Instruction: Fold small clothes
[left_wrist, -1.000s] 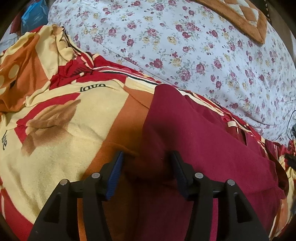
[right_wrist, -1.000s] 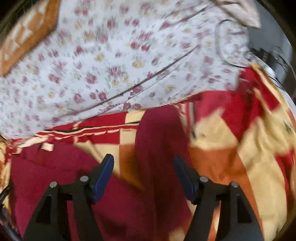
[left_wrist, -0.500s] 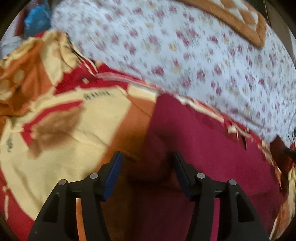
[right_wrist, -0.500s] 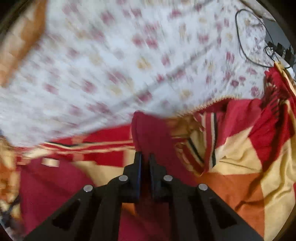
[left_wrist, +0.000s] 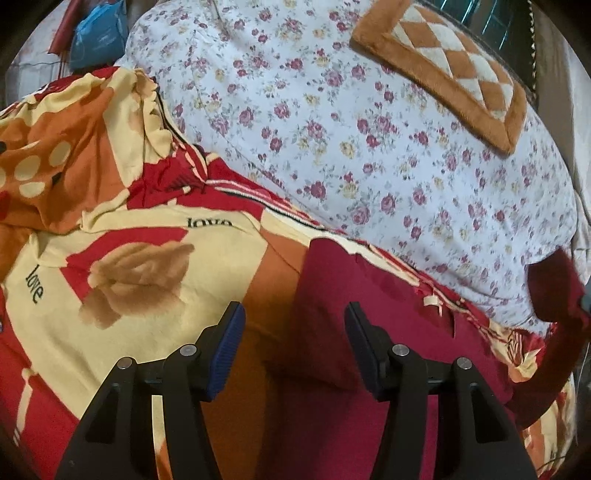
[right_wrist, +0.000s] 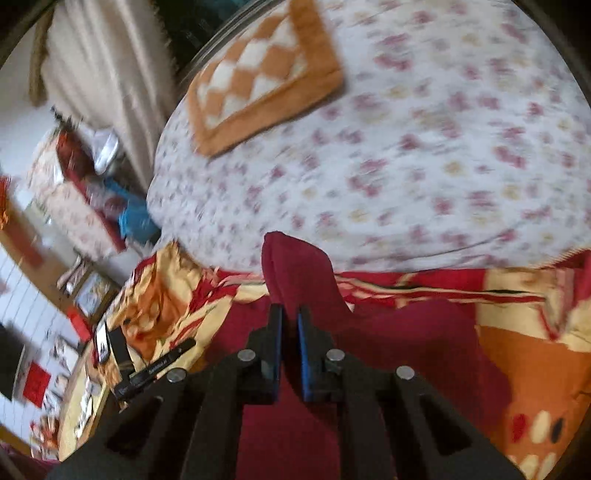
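- Your left gripper (left_wrist: 293, 349) has its jaws wide apart. It holds nothing. Its pads are blue and ribbed.
- Between those jaws lies the maroon cloth (left_wrist: 373, 317). It is soft and fuzzy, like fleece, and lies on the blanket.
- The blanket (left_wrist: 147, 266) is thick and plush, with red, orange and cream blocks and the word "love" on it.
- In the left wrist view the maroon cloth runs long, from the blanket's middle off to the right. Its far right end (left_wrist: 550, 291) is lifted up off the blanket.
- Your right gripper (right_wrist: 290, 350) has its jaws pressed tight on the maroon cloth (right_wrist: 295, 273). The pinched bit is doubled over and sticks up past the tips, with a rounded top.
- The rest of that cloth hangs down and spreads right over the blanket (right_wrist: 524, 365).
- Behind the blanket is the flowered sheet (left_wrist: 369, 147), white with small pink roses. It looks smooth and thin.
- On the sheet, far from the blanket, sits a flat, furry square mat (left_wrist: 443, 70), orange with cream diamonds.
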